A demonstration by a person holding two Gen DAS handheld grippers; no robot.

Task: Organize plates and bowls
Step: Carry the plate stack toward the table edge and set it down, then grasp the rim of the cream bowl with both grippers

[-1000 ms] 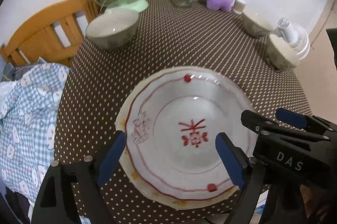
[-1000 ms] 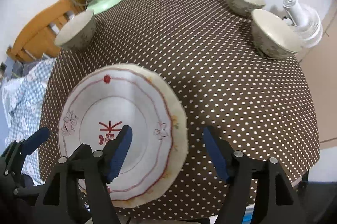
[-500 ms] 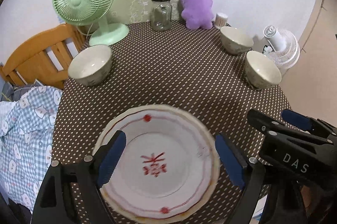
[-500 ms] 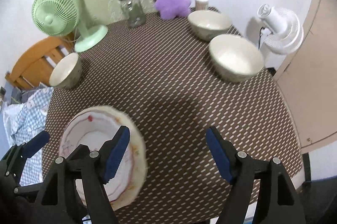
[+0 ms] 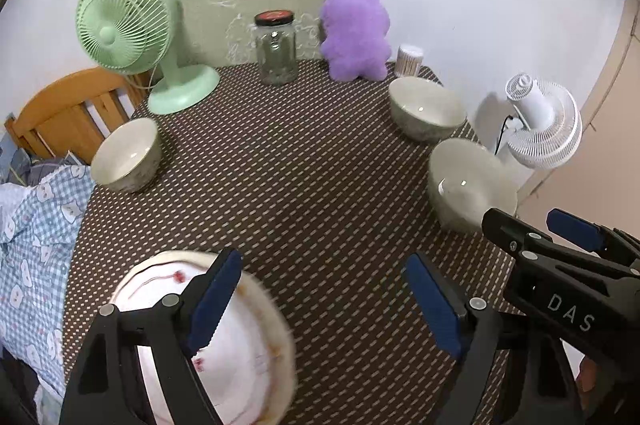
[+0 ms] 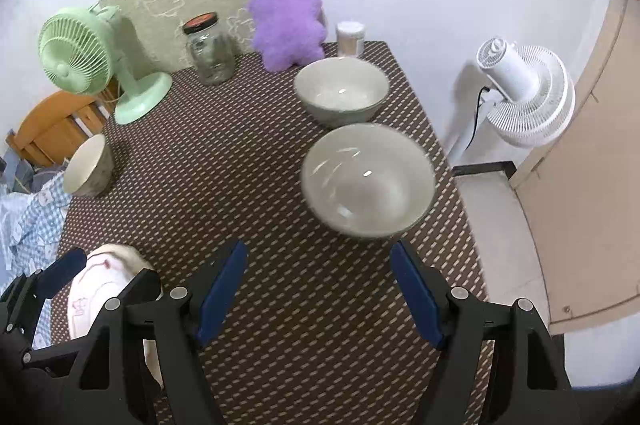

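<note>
A white plate with red trim (image 5: 248,341) lies stacked on a cream plate at the table's near left edge, also in the right wrist view (image 6: 102,277). Three pale bowls stand on the brown dotted tablecloth: one at the left (image 5: 126,155) (image 6: 88,165), one at the far right (image 5: 426,109) (image 6: 342,91), one nearer right (image 5: 468,183) (image 6: 368,181). My left gripper (image 5: 326,295) is open and empty, raised above the table just right of the plates. My right gripper (image 6: 320,293) is open and empty, just short of the nearer right bowl.
A green fan (image 5: 128,29), a glass jar (image 5: 276,47), a purple plush toy (image 5: 356,29) and a small cup (image 5: 409,60) line the table's back. A white fan (image 5: 544,125) stands off the right edge. A wooden chair (image 5: 64,109) and checked cloth (image 5: 32,233) are at the left.
Both grippers have pulled up and back from the plates and swung right. The plates have slid to the lower left of both views; the right bowls now sit nearer the right gripper.
</note>
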